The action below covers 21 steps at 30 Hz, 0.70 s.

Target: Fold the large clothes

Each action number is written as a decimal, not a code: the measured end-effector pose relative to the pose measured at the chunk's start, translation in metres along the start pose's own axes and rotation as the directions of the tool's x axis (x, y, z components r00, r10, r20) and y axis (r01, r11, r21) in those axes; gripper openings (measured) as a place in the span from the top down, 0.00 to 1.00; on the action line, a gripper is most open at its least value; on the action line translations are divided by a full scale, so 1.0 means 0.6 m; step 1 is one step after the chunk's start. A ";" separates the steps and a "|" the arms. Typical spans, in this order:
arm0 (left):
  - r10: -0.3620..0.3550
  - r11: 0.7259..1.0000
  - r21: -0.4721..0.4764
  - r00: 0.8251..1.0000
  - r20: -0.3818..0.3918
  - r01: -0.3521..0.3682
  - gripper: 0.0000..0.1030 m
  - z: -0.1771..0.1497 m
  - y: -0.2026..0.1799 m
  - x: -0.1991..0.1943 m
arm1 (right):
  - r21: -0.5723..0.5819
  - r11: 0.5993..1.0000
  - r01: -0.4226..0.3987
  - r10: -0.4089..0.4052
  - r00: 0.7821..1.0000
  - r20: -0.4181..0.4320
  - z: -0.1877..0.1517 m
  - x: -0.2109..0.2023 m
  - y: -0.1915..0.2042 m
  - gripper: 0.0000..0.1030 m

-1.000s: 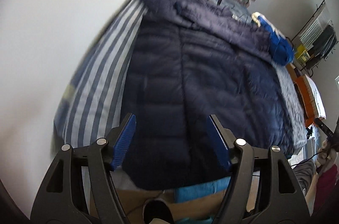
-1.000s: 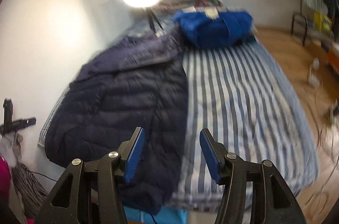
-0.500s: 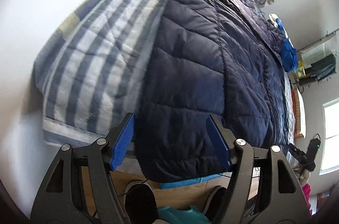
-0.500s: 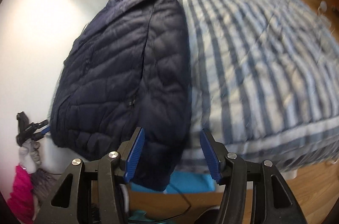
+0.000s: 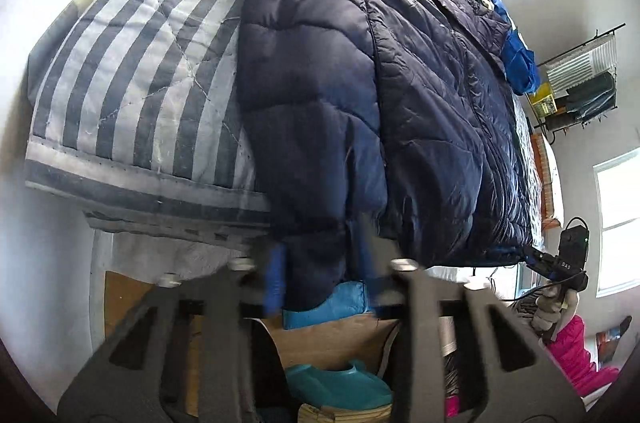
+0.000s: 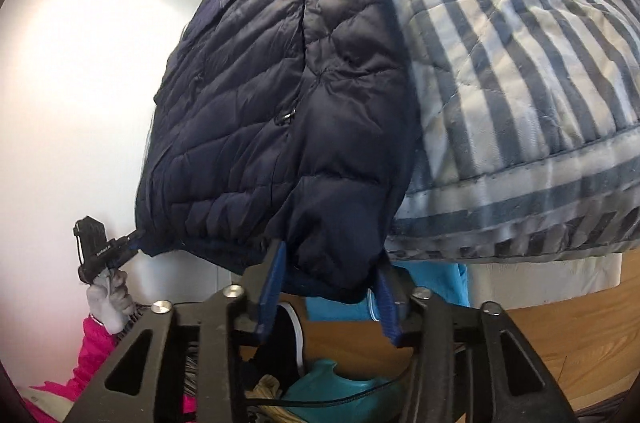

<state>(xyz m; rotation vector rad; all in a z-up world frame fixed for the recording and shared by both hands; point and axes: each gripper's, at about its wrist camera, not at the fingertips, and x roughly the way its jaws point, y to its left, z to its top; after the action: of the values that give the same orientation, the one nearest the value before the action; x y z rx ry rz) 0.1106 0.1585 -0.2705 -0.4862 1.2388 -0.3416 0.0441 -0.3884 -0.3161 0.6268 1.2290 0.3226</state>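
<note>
A navy quilted puffer jacket (image 5: 360,83) lies on a blue-and-white striped bed (image 5: 140,63), its hem hanging over the foot edge. My left gripper (image 5: 320,275) is blurred, its blue pads on either side of the hanging left hem corner, jaws partly closed around it. In the right wrist view the jacket (image 6: 280,83) hangs over the bed edge (image 6: 520,63). My right gripper (image 6: 328,287) is open, its pads straddling the lower right hem. The left gripper also shows in the right wrist view (image 6: 128,243), at the jacket's other hem corner.
A blue garment (image 5: 516,59) lies farther up the bed. A rack with clothes (image 5: 580,79) stands by the right wall. Under the bed's end are a light blue cloth (image 5: 336,307), teal slippers (image 5: 340,387) and a wooden floor (image 6: 540,335). A pink garment (image 5: 576,351) lies on the floor.
Both grippers have dropped and moved in to the jacket's hem at the foot of the bed. The left jaws have narrowed around the hem corner; the right pads now straddle the hem.
</note>
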 end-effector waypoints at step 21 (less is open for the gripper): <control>-0.106 0.989 0.137 0.928 0.358 0.060 0.97 0.111 -0.140 -0.198 | -0.168 0.986 -0.011 0.065 0.945 0.321 0.095 -0.175 0.150 0.96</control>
<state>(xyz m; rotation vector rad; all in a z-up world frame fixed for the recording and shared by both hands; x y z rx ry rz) 0.1400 0.1576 -0.1133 -0.4715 0.8310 -0.3785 0.0732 -0.3904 -0.1692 0.5373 0.8641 0.3339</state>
